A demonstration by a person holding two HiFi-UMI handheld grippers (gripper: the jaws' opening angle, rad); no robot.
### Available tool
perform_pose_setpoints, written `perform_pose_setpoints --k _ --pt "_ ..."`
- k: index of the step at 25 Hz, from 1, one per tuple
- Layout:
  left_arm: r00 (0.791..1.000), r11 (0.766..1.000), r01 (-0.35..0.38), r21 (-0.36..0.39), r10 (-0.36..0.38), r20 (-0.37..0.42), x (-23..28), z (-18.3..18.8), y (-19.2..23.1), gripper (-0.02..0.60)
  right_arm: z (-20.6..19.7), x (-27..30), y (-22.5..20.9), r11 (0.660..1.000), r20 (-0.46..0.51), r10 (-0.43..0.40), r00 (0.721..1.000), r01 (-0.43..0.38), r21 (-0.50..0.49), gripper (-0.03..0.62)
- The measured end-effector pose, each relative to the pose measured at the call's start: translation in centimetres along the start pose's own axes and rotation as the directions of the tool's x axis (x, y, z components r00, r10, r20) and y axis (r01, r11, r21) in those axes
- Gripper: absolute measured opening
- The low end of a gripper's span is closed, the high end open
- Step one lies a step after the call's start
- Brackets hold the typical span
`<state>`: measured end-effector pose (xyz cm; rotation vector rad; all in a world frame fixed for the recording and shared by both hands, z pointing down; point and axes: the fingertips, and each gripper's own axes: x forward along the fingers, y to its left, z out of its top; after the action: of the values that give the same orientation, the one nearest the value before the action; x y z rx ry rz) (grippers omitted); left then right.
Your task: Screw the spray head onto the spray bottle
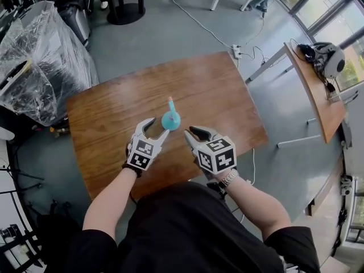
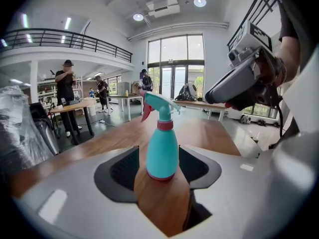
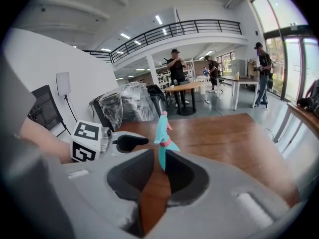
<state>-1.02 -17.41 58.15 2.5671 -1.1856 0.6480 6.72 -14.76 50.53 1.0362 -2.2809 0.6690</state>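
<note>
The spray bottle (image 1: 170, 119) stands upright on the desk (image 1: 216, 90), about midway between its side edges and nearer to its near edge. The spray head (image 2: 158, 106) sits on its neck. The bottle is opaque, so its content cannot be told. The left gripper (image 1: 160, 127) has its jaws apart with the bottle just beyond the tips. The right gripper (image 1: 190, 131) has its jaws almost together and holds nothing.

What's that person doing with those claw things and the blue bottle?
A person holds a gripper in each hand. The teal spray bottle stands upright on the wooden table, spray head already on. The left gripper has its fingers either side of the bottle, not squeezing it; the right gripper hovers beside it, empty.
</note>
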Motion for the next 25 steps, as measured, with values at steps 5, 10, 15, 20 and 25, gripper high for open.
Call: perform_pose_setpoints --k 5,10,15,20,25 --pt "0.997 0.998 0.021 -0.066 -0.016 0.074 -3.5 3.5 -0.8 0.130 1.2 0.3 1.1 0.999 0.093 -0.006 0.996 0.009 -0.033 -0.008" --pt "0.992 0.993 0.041 -0.110 -0.027 0.124 -6.1 6.1 -1.7 0.015 2.2 0.1 1.9 0.997 0.168 -0.015 0.986 0.028 -0.071 -0.008" --pt "0.990 0.990 0.040 -0.133 -0.021 0.141 -6.9 7.9 -2.0 0.015 2.6 -0.2 2.0 0.994 0.197 -0.024 0.980 0.044 -0.097 -0.008" --pt "0.992 0.990 0.045 -0.132 -0.029 0.126 -6.6 7.9 -3.0 0.015 2.4 -0.5 2.3 0.993 0.200 -0.007 0.980 0.030 -0.114 -0.008" --pt "0.991 0.991 0.041 -0.125 -0.024 0.129 -6.2 8.7 -3.4 0.015 2.5 -0.6 2.5 0.990 0.193 0.016 0.981 0.011 -0.137 -0.008"
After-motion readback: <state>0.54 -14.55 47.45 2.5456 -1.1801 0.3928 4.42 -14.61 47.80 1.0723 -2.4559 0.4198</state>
